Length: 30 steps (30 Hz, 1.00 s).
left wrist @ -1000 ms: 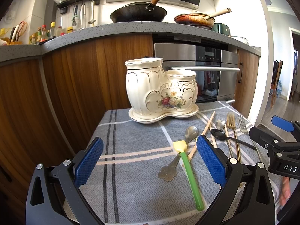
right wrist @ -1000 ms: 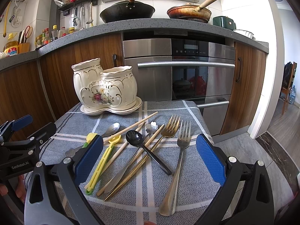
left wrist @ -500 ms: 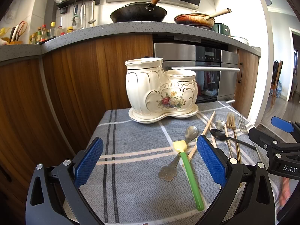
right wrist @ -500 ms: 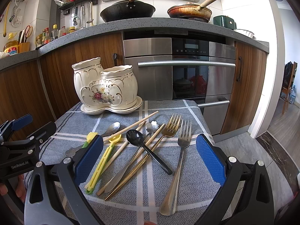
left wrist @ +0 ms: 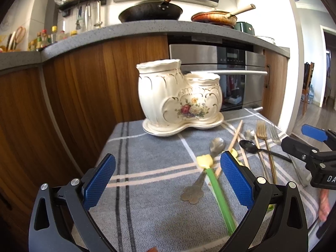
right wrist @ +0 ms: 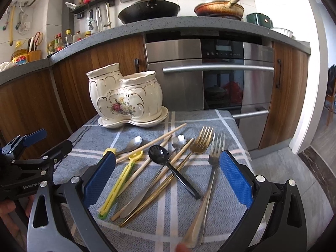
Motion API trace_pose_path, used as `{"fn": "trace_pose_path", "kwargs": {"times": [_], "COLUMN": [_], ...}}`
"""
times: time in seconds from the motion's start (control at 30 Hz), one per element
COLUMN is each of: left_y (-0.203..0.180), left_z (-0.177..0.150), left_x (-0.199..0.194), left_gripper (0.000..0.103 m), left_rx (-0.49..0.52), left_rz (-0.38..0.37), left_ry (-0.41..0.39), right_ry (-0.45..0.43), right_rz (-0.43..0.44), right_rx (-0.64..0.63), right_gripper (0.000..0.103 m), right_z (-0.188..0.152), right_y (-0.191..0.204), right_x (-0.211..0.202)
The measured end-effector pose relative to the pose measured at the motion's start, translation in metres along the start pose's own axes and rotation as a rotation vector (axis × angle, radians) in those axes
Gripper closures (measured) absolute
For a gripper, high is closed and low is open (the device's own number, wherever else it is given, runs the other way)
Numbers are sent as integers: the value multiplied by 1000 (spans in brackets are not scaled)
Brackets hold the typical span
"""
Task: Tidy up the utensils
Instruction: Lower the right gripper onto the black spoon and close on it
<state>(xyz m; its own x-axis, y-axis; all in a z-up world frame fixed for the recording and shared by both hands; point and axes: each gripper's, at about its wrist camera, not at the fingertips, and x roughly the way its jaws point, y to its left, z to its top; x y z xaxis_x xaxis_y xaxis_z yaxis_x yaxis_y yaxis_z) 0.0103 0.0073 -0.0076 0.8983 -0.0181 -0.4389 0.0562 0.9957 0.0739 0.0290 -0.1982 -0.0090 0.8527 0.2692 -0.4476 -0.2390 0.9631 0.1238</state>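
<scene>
A cream ceramic two-pot utensil holder (left wrist: 178,100) (right wrist: 126,98) stands at the back of the grey checked cloth (left wrist: 151,205). Loose utensils lie in front of it: a silver spoon (left wrist: 216,145), a green and yellow utensil (left wrist: 218,189) (right wrist: 121,176), a black spoon (right wrist: 166,161), wooden chopsticks (right wrist: 155,142), a gold fork (right wrist: 199,142) and a silver fork (right wrist: 212,168). My left gripper (left wrist: 168,180) is open and empty above the cloth, left of the utensils. My right gripper (right wrist: 168,178) is open and empty, low over the pile.
Wooden cabinets (left wrist: 84,88) and a steel oven (right wrist: 210,79) stand just behind the table. The counter above holds a black wok (right wrist: 149,12) and a brown pan (right wrist: 218,10). The cloth's edge drops off at right (right wrist: 243,147).
Both grippers have shifted slightly; the right wrist view has tipped a little lower over the utensils. Nothing on the cloth has moved.
</scene>
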Motion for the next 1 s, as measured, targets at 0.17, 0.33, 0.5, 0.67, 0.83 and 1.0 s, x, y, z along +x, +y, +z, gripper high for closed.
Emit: {"fn": "trace_pose_path", "kwargs": {"times": [0.17,0.33,0.5,0.67,0.83,1.0], "left_y": [-4,-1,4,11,15,13], "left_z": [3,14,37,49,40,34], "left_x": [4,1,5,14,32,45], "left_gripper": [4,4,4,4,4,4], "left_rx": [3,43,84,63,37,48], "left_rz": [-40,-51,-80,-118,-139,-143], "left_ry": [45,56,51,51,100,123], "right_ry": [62,134,207,292,379,446], "right_rz": [15,69,100,158,197,259], "right_rx": [-15,-107,-211,-264,-283,-291], "right_gripper": [5,5,9,30,56,71], "right_z": [8,32,51,53,49,44], "right_y": [-3,-11,-14,-7,-4,-3], "right_x": [10,17,36,64,92,107]}}
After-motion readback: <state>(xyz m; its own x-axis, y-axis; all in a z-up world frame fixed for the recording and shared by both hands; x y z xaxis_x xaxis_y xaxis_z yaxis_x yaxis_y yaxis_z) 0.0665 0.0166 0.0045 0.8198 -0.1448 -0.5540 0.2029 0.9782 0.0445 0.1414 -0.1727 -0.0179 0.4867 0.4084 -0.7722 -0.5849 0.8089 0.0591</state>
